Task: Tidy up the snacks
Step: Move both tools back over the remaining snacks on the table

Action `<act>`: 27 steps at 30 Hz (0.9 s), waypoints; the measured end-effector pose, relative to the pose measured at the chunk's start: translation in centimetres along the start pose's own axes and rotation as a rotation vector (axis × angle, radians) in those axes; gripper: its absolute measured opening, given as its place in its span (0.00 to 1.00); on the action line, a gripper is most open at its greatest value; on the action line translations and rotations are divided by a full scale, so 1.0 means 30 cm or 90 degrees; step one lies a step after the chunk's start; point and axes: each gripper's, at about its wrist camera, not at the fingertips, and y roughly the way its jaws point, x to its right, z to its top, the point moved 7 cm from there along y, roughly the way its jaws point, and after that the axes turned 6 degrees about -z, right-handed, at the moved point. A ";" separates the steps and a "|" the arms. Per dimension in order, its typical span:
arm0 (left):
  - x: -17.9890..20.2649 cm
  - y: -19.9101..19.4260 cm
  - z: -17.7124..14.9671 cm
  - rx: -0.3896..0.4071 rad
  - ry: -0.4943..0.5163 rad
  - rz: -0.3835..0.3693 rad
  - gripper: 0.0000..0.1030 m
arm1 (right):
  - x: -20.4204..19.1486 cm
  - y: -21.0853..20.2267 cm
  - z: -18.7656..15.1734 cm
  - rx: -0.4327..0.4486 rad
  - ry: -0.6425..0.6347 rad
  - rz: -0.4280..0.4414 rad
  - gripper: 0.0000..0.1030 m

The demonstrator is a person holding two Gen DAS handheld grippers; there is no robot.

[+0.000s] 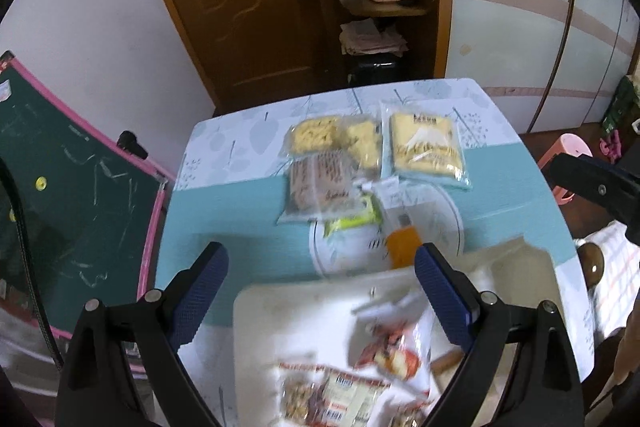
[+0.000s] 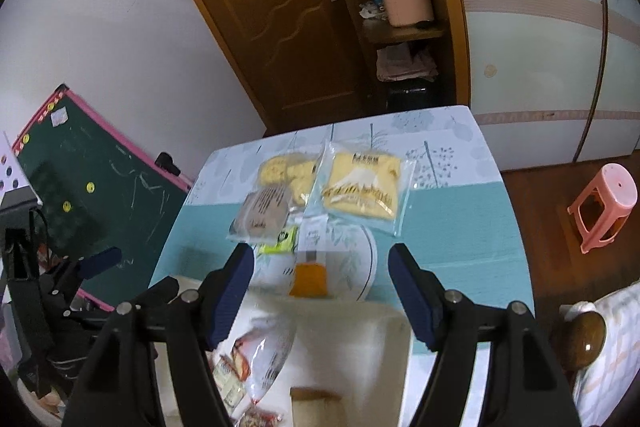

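Snack packets (image 1: 360, 387) are lying in the white bin (image 1: 280, 311) nearest the cameras, beneath the left gripper (image 1: 320, 291) and right gripper (image 2: 322, 287), both gaping wide and gripping nothing. Farther along the table (image 1: 224, 227), more packets are sitting around a round plate (image 1: 440, 223), the yellow packet (image 2: 362, 191) farthest.

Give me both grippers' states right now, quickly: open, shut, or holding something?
Left gripper: open, holding nothing, above the white bin.
Right gripper: open, holding nothing.
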 end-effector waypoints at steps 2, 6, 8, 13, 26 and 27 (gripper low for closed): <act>-0.002 0.025 0.047 -0.003 -0.004 -0.005 0.91 | 0.011 0.017 0.034 0.000 0.002 0.002 0.69; -0.014 0.064 0.136 -0.014 -0.011 -0.021 0.91 | 0.029 0.041 0.100 0.002 0.005 0.007 0.69; -0.023 0.082 0.184 -0.016 -0.006 -0.019 0.91 | 0.040 0.054 0.133 0.002 0.006 0.001 0.69; -0.048 0.123 0.290 -0.012 0.010 -0.011 0.91 | 0.065 0.102 0.204 -0.013 0.008 -0.008 0.69; -0.068 0.471 0.333 -0.121 0.008 -0.069 0.91 | 0.152 0.473 0.274 -0.192 -0.048 -0.046 0.78; -0.067 0.505 0.317 -0.135 0.007 -0.076 0.91 | 0.156 0.514 0.257 -0.213 -0.048 -0.045 0.78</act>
